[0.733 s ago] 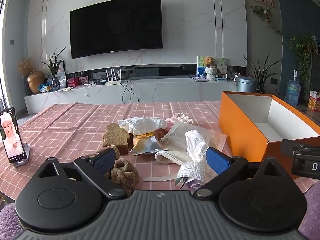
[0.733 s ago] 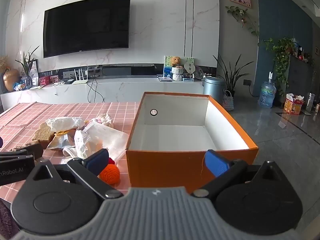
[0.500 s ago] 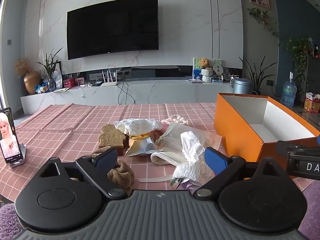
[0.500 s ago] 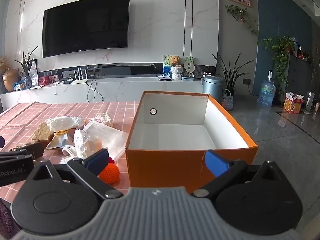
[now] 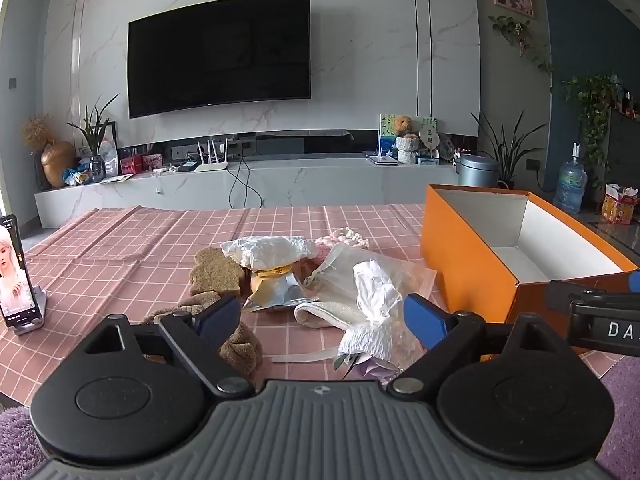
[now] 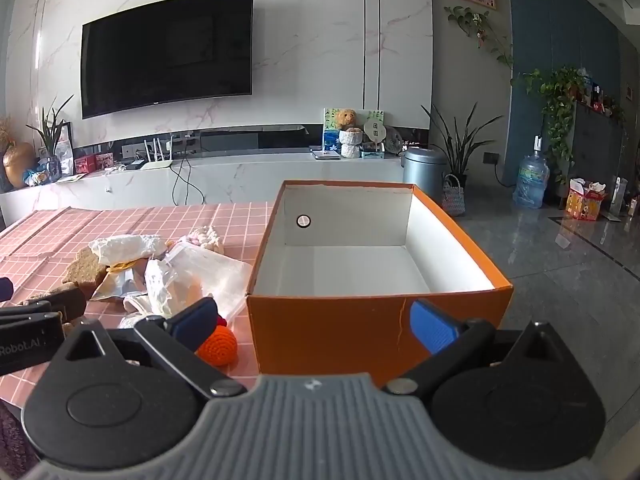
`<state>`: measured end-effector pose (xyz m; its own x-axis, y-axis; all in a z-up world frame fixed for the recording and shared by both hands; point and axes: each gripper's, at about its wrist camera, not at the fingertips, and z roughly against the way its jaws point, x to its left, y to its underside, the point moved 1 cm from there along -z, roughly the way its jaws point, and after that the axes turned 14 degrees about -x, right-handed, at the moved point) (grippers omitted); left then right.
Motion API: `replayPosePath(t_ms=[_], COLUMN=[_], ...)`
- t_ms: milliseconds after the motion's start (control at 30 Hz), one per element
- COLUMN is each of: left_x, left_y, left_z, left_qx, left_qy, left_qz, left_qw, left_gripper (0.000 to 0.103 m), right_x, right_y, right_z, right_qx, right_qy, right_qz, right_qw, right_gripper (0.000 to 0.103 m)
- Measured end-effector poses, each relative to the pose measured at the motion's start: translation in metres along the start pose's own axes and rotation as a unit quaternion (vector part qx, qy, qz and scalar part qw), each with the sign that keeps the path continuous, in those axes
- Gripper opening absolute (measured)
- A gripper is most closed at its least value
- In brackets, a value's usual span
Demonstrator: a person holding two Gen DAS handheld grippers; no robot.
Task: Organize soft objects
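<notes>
A pile of soft objects lies on the pink checked tablecloth (image 5: 120, 248): a brown bear-shaped pad (image 5: 216, 272), a white crumpled bag (image 5: 268, 250), a clear plastic bag (image 5: 376, 276), a pink knit piece (image 5: 348, 236) and a brown plush (image 5: 240, 344). My left gripper (image 5: 322, 316) is open and empty, just short of the pile. An orange box (image 6: 380, 320), open, white inside and empty, stands to the right. My right gripper (image 6: 316, 324) is open and empty before the box's near wall. An orange crochet ball (image 6: 218, 346) lies by its left finger.
A phone on a stand (image 5: 16, 280) is at the table's left edge. The right gripper's body (image 5: 600, 316) shows at the right of the left wrist view. A TV wall and a low cabinet are behind the table. A purple rug (image 5: 624, 400) lies below.
Both grippers have shifted slightly; the views have tilted a little and the pile and box sit a bit closer. Nothing was taken hold of.
</notes>
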<state>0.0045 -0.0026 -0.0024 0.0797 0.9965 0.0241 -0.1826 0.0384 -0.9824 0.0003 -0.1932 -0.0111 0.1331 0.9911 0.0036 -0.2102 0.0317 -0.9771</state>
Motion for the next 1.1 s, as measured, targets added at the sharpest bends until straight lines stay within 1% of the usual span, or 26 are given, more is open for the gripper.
replayPosePath(t_ms=[233,1100], left_x=[0.0002,-0.0019], left_y=[-0.0012,-0.0008], left_z=[0.0015,0.003], left_qx=[-0.008,-0.007], left_qy=[-0.007,-0.002], left_qz=[-0.002,-0.003], left_qw=[0.9999,1.0], left_gripper=[0.103,0.103], right_x=[-0.0018,-0.0045], right_y=[0.0013,0.0015], right_z=[-0.0012,-0.0004], right_qx=[0.003,0.008], right_qy=[0.007,0.012], right_qz=[-0.004,-0.006], right_qw=[1.0,1.0], right_gripper=[0.101,0.101])
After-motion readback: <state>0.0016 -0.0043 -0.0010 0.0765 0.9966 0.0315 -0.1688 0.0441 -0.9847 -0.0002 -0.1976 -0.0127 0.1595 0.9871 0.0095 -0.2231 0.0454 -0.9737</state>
